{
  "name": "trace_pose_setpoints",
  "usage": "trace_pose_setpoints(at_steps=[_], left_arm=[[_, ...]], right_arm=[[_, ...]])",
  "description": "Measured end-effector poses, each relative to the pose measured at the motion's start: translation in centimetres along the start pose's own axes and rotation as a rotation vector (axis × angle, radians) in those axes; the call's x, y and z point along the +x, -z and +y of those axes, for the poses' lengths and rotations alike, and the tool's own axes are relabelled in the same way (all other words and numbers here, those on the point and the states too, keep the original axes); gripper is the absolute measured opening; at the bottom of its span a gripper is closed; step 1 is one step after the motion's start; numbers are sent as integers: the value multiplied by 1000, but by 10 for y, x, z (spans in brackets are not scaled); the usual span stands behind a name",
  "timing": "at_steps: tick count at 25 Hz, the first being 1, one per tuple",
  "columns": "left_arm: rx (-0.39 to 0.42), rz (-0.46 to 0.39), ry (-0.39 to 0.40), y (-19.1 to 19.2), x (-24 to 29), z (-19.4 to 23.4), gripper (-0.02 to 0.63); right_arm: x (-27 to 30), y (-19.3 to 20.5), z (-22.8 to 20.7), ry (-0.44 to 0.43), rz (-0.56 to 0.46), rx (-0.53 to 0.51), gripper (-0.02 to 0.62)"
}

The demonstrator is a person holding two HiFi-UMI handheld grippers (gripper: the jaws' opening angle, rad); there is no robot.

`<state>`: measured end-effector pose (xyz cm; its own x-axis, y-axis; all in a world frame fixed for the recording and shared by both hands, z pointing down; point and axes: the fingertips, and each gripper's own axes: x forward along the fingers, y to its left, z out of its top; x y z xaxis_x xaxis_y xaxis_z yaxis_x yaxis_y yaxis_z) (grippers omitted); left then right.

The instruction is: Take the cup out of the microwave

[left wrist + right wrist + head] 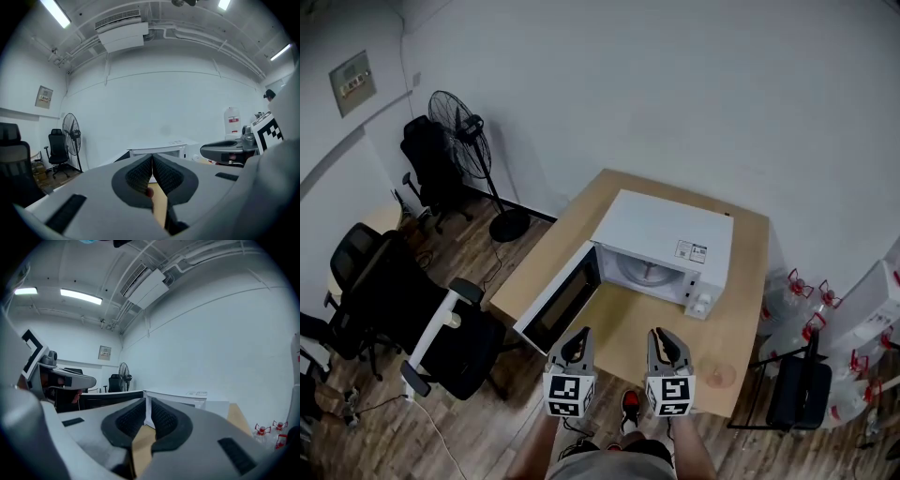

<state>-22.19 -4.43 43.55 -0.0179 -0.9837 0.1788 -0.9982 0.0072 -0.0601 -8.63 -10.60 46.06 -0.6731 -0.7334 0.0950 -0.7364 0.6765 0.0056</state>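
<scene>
Cup: pale, see-through, faint in the head view. It stands on the wood surface, out in front of the microwave on its control-panel side, apart from it. Microwave is white & sits toward the back of the surface. Its door is swung wide open & juts past the surface edge on the side away from the panel. Round plate shows in the cavity.

Both grippers are held level in front of the microwave, pointing at it, side by side & apart. Left gripper: fingers clenched tip to tip, nothing in them. Right gripper: fingers clenched to a hairline slit, nothing in them either. It's the one nearer the cup but not touching it.

Room: white walls, wood-plank floor. Standing fan off the microwave's door side, w/ black office chairs near it & one more chair w/ white armrests closer in. Water jugs w/ red caps are on the floor off the panel side, a dark chair by them. Small wall panel beyond the fan. Overhead: AC unit & strip lights.
</scene>
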Motion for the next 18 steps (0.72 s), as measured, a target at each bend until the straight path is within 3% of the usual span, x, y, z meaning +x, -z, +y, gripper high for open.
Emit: trace_pose_setpoints(at_steps=[5, 18], left_arm=[[-18, 8, -39, 5, -8, 13, 23], [-31, 33, -68, 18, -21, 24, 23]], right_arm=[[5, 3, 18, -47, 15, -8, 18], [7, 5, 33, -79, 22, -9, 17]])
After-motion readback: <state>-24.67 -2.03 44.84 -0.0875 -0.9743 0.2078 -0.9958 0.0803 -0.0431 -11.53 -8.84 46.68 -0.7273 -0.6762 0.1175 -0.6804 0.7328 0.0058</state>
